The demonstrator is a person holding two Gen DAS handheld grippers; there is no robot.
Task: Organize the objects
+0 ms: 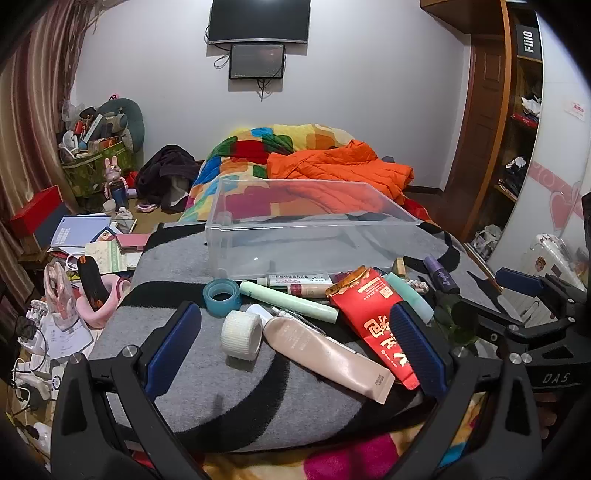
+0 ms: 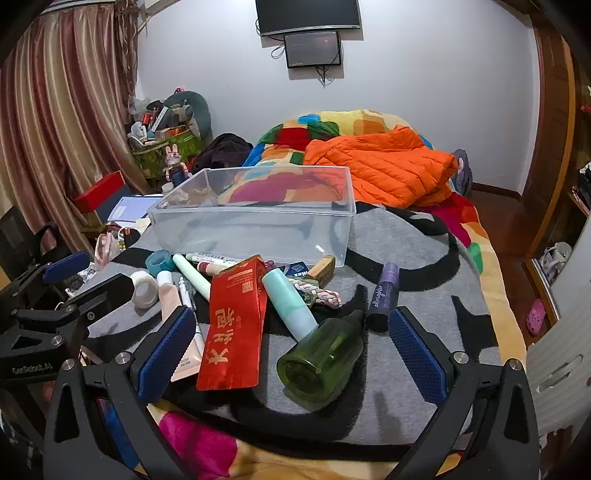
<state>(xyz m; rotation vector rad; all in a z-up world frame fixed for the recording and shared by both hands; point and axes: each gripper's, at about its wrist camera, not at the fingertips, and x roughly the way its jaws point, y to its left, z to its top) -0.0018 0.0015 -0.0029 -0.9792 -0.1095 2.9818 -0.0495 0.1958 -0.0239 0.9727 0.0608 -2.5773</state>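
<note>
A clear plastic bin [image 1: 310, 229] [image 2: 255, 225] stands empty on a grey and black blanket [image 1: 207, 387] [image 2: 417, 258] on the bed. In front of it lie loose items: a white tape roll [image 1: 242, 334] [image 2: 144, 288], a blue tape roll [image 1: 221, 297], a beige tube [image 1: 325, 356], a pale green tube [image 1: 288, 301], a red packet [image 1: 373, 321] [image 2: 234, 328], a green bottle [image 2: 325, 360], a teal bottle [image 2: 290, 302] and a purple bottle [image 2: 384, 297]. My left gripper [image 1: 295, 345] is open around the white roll and beige tube. My right gripper [image 2: 291, 350] is open around the green bottle.
A colourful quilt [image 1: 280, 147] and an orange jacket [image 2: 388, 166] lie behind the bin. Cluttered papers and boxes [image 1: 85, 236] sit at the left of the bed. A wardrobe [image 1: 517, 129] stands at the right. Screens [image 1: 258, 22] hang on the far wall.
</note>
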